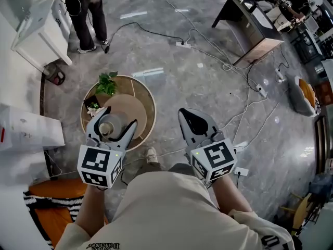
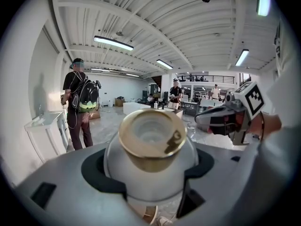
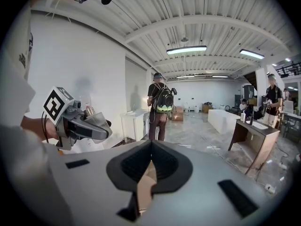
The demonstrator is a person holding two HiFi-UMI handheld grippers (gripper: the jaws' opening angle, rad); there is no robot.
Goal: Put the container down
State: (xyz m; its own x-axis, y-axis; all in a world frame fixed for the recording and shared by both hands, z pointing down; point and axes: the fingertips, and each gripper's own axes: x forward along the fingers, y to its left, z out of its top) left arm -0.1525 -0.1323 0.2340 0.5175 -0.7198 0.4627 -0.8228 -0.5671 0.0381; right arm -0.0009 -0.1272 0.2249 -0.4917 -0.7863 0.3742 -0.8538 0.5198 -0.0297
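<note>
A small white container [image 1: 106, 128] with a gold rim sits between the jaws of my left gripper [image 1: 120, 116], which is shut on its rounded body. I hold it in the air over a round wooden table [image 1: 151, 108]. In the left gripper view the container [image 2: 150, 145] fills the middle, mouth up and empty, clamped by the left gripper [image 2: 150, 167]. My right gripper [image 1: 190, 117] hangs to the right of the table with its jaws shut and nothing in them. The right gripper view shows the same shut right gripper [image 3: 150, 161], with the left gripper [image 3: 75, 121] off to its left.
A green plant [image 1: 106, 82] and a small black pot [image 1: 93, 105] stand on the table's far left. A person [image 1: 88, 14] stands beside a white cabinet [image 1: 36, 30]. Cables [image 1: 244, 108] run over the floor, a desk [image 1: 250, 25] is far right, and an orange cushion [image 1: 52, 189] lies at lower left.
</note>
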